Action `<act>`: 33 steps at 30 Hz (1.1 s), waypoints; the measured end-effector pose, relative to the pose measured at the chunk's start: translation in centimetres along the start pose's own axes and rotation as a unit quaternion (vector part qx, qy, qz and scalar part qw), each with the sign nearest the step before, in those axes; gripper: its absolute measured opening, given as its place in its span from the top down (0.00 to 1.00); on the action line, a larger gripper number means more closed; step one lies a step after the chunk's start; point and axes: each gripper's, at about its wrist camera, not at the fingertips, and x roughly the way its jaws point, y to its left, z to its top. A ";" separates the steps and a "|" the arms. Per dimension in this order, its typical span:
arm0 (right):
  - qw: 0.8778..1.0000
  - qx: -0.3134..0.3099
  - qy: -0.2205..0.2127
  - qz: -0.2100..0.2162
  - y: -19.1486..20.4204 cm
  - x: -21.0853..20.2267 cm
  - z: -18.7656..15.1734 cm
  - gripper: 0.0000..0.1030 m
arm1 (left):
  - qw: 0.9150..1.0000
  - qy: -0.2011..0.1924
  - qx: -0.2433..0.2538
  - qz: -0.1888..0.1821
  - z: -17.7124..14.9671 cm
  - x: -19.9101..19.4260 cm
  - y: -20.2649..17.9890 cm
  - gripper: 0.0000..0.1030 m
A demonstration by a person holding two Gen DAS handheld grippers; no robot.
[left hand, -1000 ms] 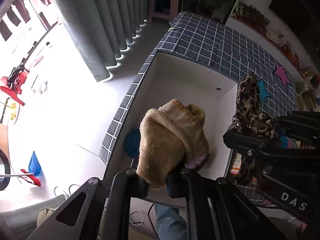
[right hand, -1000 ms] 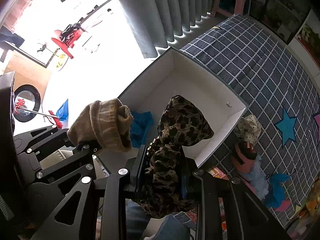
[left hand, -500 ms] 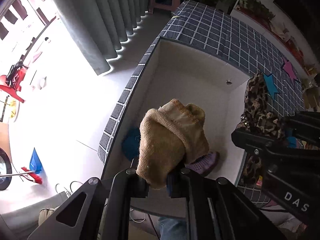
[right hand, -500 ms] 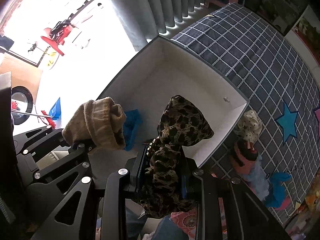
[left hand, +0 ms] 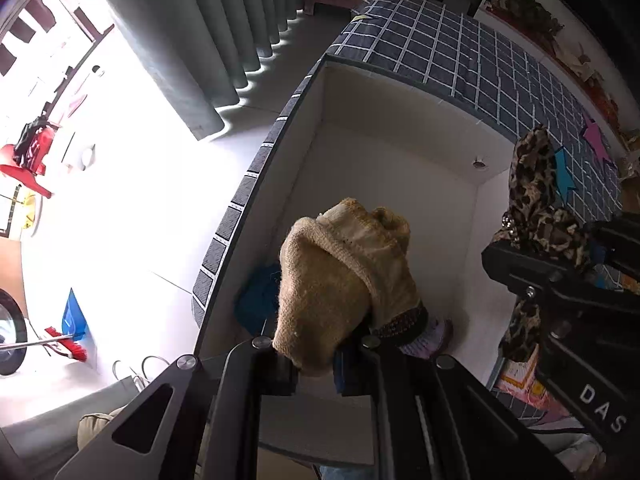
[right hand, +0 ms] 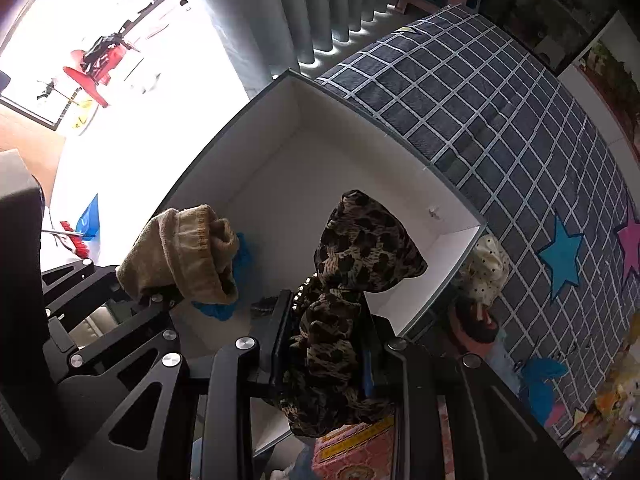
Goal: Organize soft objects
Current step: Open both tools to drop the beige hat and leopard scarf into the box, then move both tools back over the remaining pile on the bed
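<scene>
My left gripper (left hand: 316,364) is shut on a tan knitted sock (left hand: 344,276) and holds it above the near end of an open white box (left hand: 400,184). My right gripper (right hand: 326,344) is shut on a leopard-print cloth (right hand: 360,252) over the box's near right corner (right hand: 400,188). The tan sock (right hand: 188,256) also shows at the left in the right wrist view, and the leopard cloth (left hand: 532,192) at the right in the left wrist view. A blue cloth (left hand: 256,300) and a purple knit piece (left hand: 432,332) lie on the box floor.
The box stands on a dark checked mat (right hand: 500,120) with star shapes. Beside the box's right wall lie a dotted cream cloth (right hand: 488,268), a pink-and-black piece (right hand: 476,324) and a blue cloth (right hand: 540,380). Grey curtains (left hand: 224,40) hang behind.
Both grippers have moved forward over the box with their cloths still held. More of the box floor and the purple knit piece have come into view.
</scene>
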 end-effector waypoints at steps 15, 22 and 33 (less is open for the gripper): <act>1.000 0.026 -0.001 0.003 -1.8 1.6 1.9 0.72 | 1.000 0.020 -0.004 0.006 1.4 2.4 -0.7 0.87; 1.000 0.030 0.004 0.007 -2.2 2.5 2.7 0.72 | 1.000 0.021 0.000 0.006 2.1 2.6 -1.0 0.85; 0.999 0.038 -0.001 0.025 -2.8 2.5 2.5 0.41 | 1.000 0.007 0.000 -0.001 1.8 2.4 -1.3 0.19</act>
